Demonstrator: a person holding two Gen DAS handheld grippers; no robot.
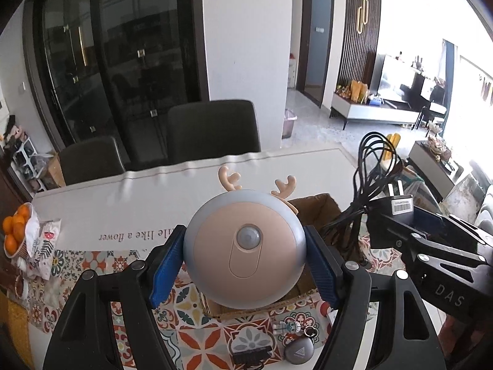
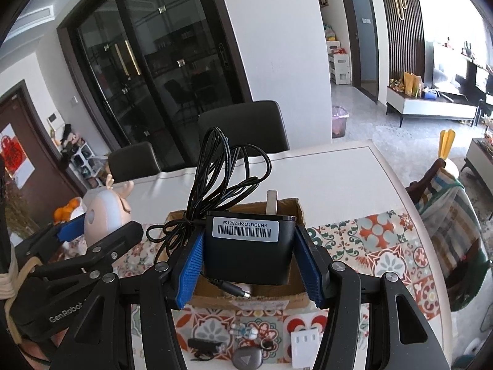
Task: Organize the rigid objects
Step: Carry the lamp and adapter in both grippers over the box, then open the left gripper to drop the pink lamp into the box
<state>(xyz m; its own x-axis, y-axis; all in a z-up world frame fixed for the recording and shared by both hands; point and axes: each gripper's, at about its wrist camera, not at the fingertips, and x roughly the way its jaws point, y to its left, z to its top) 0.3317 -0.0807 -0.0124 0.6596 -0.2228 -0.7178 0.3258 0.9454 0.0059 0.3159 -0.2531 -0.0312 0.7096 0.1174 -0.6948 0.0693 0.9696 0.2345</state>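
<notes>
My left gripper (image 1: 245, 260) is shut on a round pink and blue deer night light (image 1: 245, 254) with antlers, held above a brown cardboard box (image 1: 320, 206). My right gripper (image 2: 248, 251) is shut on a black power adapter (image 2: 248, 246) with a barcode label and a coiled black cable (image 2: 228, 166), held over the same box (image 2: 286, 206). The right gripper with the adapter (image 1: 397, 206) also shows at the right of the left wrist view. The night light (image 2: 104, 215) shows at the left of the right wrist view.
On the patterned tablecloth (image 2: 385, 246) near me lie a grey round tag (image 1: 299, 353), a small figurine (image 2: 245, 333), a black clip (image 2: 205, 345) and a white plug (image 2: 305, 342). A bowl of oranges (image 1: 15, 231) stands at the far left. Dark chairs (image 1: 212, 129) stand behind the table.
</notes>
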